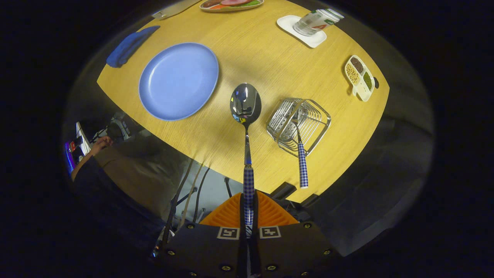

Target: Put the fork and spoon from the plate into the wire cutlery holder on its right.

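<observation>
Steel spoon with checked handle being clamped between gripper fingers, hovering between blue round plate and wire cutlery holder.

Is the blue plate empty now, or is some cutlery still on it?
Empty. The blue plate is bare; the fork stands in the wire holder, and the hand-held gripper is shut on the spoon.

The light is uneven: the table ahead of the gripper is lit brightly and warmly from above, while everything around it sinks into deep shadow. The spoon, clamped between the fingers, mirrors small coloured reflections in its bowl. The wire holder throws only a faint shadow. Straight edges bend strongly far from the fingers. Focus is sharp on the table.
</observation>
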{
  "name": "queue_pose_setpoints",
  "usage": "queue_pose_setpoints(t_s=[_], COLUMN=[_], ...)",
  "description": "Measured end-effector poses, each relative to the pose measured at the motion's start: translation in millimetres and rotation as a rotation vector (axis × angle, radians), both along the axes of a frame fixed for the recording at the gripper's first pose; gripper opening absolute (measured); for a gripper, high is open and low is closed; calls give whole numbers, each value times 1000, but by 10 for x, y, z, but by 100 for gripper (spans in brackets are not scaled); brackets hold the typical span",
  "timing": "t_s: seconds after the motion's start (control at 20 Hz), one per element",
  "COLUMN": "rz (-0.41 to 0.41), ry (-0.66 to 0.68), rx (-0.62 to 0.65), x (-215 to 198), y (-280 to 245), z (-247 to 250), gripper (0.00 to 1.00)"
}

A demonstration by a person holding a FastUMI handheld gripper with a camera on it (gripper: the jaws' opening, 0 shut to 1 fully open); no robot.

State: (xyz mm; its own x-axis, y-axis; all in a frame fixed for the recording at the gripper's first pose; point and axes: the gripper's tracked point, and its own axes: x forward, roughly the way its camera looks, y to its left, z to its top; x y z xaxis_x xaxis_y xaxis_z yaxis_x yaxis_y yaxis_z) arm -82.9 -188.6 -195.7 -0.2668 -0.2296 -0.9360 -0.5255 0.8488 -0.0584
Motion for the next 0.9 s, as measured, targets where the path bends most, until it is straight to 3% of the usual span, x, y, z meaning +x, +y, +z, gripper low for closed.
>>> queue_pose_setpoints(t_s=[0.45, 0.9], rz=[-111, -225], ry=[52, 93], rx=[-34, -49], x=[81, 194], y=[-432, -511], z=[-2, -162], gripper=[4, 5])
